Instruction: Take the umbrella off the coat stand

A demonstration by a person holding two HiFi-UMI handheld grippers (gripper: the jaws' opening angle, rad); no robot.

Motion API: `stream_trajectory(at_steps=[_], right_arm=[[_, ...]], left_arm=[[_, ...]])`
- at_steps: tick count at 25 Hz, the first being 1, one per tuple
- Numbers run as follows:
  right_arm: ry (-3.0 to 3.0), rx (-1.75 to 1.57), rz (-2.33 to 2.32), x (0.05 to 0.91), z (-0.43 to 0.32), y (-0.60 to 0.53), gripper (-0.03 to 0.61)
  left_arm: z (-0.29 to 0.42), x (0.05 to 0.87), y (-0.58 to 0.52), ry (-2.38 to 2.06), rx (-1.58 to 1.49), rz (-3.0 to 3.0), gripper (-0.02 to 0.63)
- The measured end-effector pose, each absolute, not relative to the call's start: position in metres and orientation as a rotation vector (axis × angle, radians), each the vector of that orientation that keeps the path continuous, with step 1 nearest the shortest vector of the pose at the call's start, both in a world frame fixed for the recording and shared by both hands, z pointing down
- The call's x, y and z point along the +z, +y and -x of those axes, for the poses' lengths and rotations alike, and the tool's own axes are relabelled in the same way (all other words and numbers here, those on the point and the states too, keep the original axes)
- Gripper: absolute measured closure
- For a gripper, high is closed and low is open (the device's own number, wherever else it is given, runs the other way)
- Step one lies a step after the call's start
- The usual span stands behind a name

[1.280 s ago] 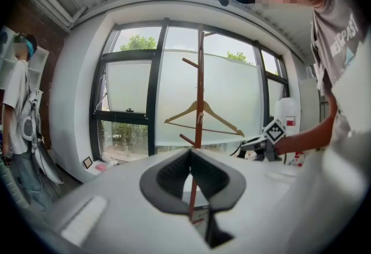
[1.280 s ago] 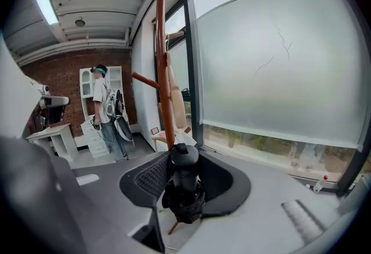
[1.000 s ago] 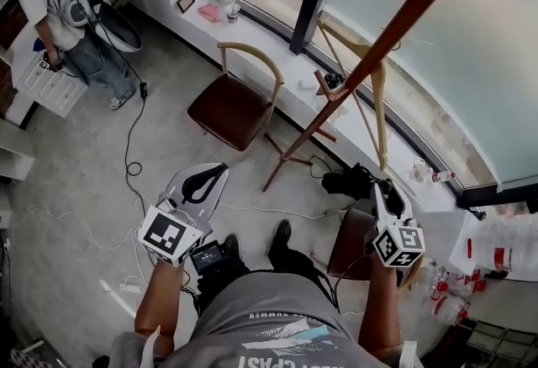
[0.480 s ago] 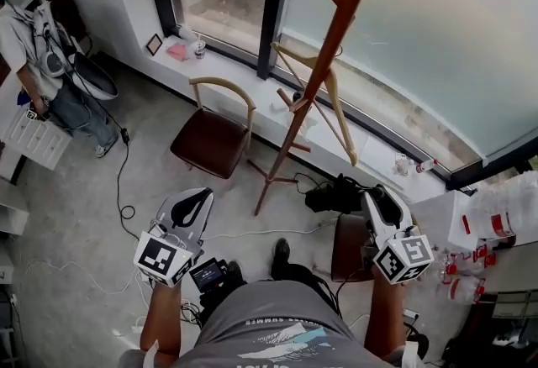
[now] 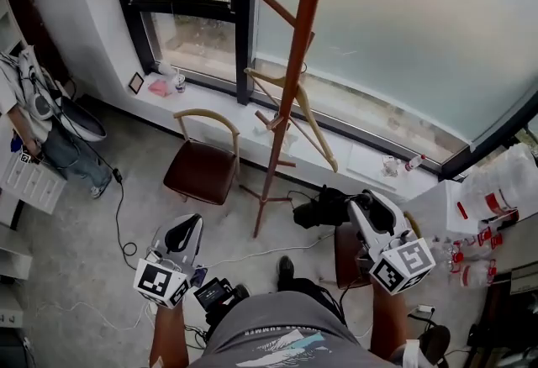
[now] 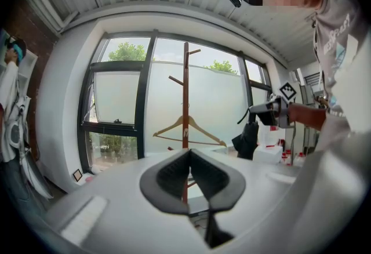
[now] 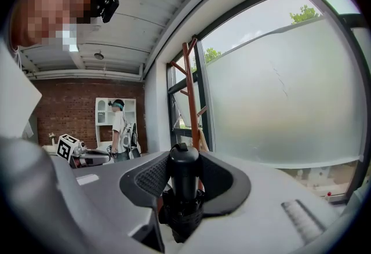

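Note:
The brown wooden coat stand (image 5: 290,81) rises by the window, and a pale wooden hanger (image 5: 296,110) hangs on it. The folded black umbrella (image 5: 319,208) hangs clear of the stand, to its right. My right gripper (image 5: 363,208) is shut on the umbrella's black handle (image 7: 184,174), which stands upright between the pads. In the left gripper view the umbrella (image 6: 249,138) dangles below the right gripper (image 6: 262,110). My left gripper (image 5: 187,228) is held low on the left, shut and empty, and its tips (image 6: 189,154) meet in front of the stand (image 6: 185,96).
A brown chair (image 5: 200,169) stands left of the stand's base, and a second seat (image 5: 346,253) is under my right arm. Cables trail over the floor. Another person (image 5: 38,127) stands at the far left. The window sill (image 5: 227,110) holds small items. Bottles (image 5: 479,244) sit at the right.
My right gripper has risen with the umbrella in it. The head view has tipped upward, so more of the stand's upper part and the window shows. The left gripper has lifted slightly.

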State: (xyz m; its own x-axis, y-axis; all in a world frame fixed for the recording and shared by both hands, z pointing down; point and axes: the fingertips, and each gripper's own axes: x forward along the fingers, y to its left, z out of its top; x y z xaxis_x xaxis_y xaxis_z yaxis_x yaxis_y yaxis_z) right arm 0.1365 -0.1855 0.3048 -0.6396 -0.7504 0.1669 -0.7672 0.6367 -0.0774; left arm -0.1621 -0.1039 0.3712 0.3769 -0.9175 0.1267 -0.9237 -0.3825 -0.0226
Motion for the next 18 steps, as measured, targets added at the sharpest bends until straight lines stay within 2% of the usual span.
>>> stream_trajectory(at_steps=[18], right_arm=[[-2.665, 0.087, -1.328, 0.297, -0.129, -0.164, 0.425]], left_arm=[[0.165, 0.371, -0.100, -1.690, 0.153, -2.576, 0.614]])
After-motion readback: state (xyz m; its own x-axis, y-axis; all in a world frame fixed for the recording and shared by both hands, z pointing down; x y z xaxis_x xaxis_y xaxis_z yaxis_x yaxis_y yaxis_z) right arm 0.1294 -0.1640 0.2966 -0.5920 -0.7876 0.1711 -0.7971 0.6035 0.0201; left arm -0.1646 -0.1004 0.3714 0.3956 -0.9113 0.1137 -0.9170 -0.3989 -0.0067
